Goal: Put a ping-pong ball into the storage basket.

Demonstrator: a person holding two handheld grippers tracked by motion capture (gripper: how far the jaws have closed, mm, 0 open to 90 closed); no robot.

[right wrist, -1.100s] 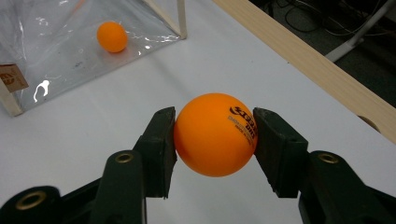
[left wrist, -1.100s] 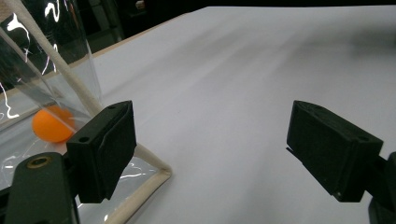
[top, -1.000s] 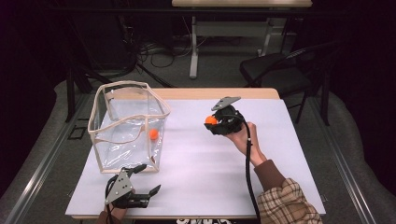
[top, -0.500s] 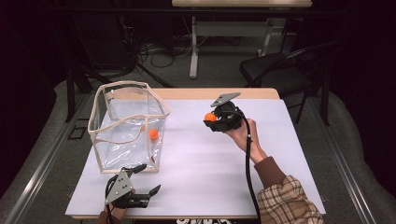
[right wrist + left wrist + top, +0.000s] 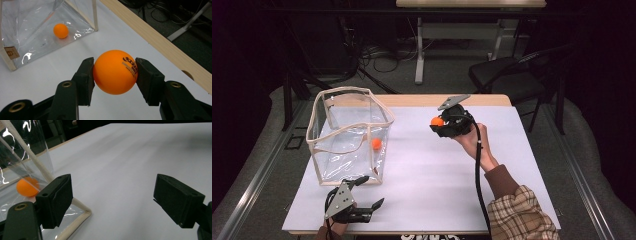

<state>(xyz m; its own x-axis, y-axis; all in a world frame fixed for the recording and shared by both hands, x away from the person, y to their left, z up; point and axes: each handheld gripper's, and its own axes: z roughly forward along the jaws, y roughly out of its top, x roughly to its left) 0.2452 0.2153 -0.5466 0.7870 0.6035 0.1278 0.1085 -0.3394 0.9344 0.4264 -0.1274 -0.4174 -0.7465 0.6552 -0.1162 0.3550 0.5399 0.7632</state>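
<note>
The clear plastic box with cream-coloured edging (image 5: 349, 132) stands at about nine o'clock on the white table sheet (image 5: 427, 170), open at the top, with a small orange ball (image 5: 376, 144) resting on its floor near the corner closest to the middle of the table. At seven o'clock the left gripper (image 5: 364, 200) lies low near the table's front edge, its black jaws wide apart with nothing between them, just beside the box's near corner. Toward one o'clock the right gripper (image 5: 438, 125) is raised above the sheet, its pads pressed on either side of an orange table-tennis ball with dark print (image 5: 115, 72). The step in hand looks to be carrying this ball over to the box; to do it well, the grip should hold until the ball is above the opening, clear of the rim, then release low so it does not bounce out. The sheet between ball and box is bare; the box's tall wall and floppy rim are the obstacle, and the left gripper could steady them. Beyond twelve o'clock stand a black chair (image 5: 512, 75) and floor cables (image 5: 377, 52), well apart
</note>
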